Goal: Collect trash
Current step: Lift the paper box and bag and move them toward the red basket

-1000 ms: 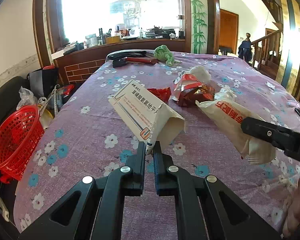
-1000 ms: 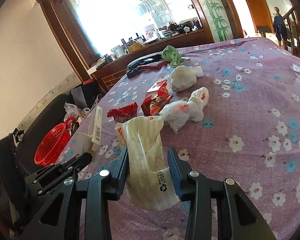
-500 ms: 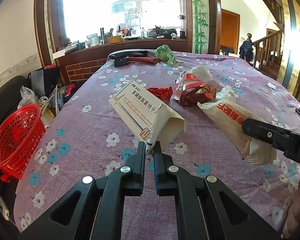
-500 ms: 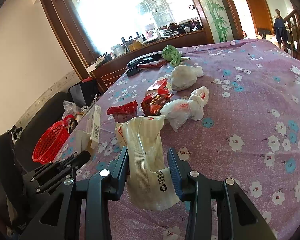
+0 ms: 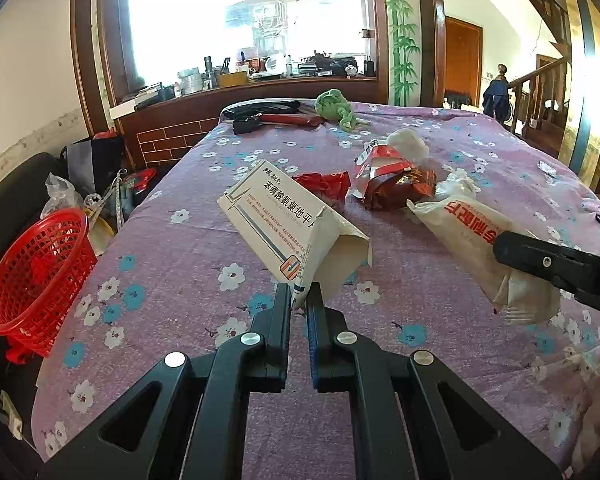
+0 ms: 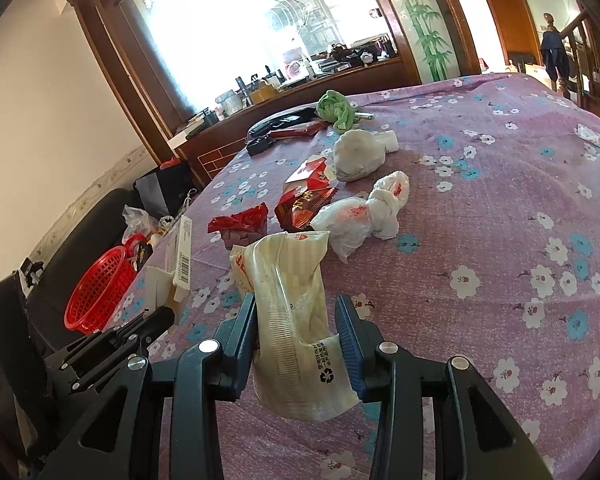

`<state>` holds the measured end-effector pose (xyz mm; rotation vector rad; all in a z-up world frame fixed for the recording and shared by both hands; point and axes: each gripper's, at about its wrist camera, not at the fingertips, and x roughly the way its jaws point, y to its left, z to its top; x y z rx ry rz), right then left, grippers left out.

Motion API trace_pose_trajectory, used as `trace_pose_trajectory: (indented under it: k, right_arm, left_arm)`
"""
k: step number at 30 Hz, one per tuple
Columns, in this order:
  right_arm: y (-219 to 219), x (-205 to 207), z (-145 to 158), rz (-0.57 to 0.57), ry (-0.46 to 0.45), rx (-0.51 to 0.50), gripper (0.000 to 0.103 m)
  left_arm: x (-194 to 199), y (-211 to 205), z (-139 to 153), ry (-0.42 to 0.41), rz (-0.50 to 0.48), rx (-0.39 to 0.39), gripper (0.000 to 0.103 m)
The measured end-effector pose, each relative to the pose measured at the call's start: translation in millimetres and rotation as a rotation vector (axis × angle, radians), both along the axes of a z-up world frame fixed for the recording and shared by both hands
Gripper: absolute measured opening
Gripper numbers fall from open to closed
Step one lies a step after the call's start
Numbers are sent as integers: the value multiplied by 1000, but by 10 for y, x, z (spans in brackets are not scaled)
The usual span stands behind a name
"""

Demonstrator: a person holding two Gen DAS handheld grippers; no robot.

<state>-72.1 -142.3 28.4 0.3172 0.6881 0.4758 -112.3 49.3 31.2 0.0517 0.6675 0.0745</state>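
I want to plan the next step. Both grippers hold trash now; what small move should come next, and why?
Probably carry the left gripper with its white box sideways toward the red basket. The box is already pinched and lifted, and the basket stands open beside the table.

Left claw (image 5: 299, 300): jaws nearly together, pinching a box (image 5: 296, 228) corner, angled down. Right claw (image 6: 296, 320): jaws partway apart, clamped on a wrapper (image 6: 292, 300), angled down.

A purple floral tablecloth (image 5: 188, 264) is spread over the counter. A green cloth (image 5: 334, 106) and a black-and-red tool case (image 5: 272, 114) are seen at the far end.
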Motion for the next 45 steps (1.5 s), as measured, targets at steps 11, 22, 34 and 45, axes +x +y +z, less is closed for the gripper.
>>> trace_pose_trajectory:
  k: [11, 22, 34, 45]
  right_arm:
    - [-42, -54, 15, -9, 4, 5, 42]
    - [15, -110, 174, 15, -21, 5, 42]
    - [514, -48, 540, 141, -42, 7, 42]
    - [1531, 13, 890, 316, -87, -22, 42]
  left_arm:
    - [-21, 13, 27, -11, 15, 10, 7]
    - [-143, 98, 169, -38, 13, -5, 7]
    - [-329, 748, 570, -101, 99, -78, 9]
    - [-486, 1871, 718, -129, 279, -125, 9]
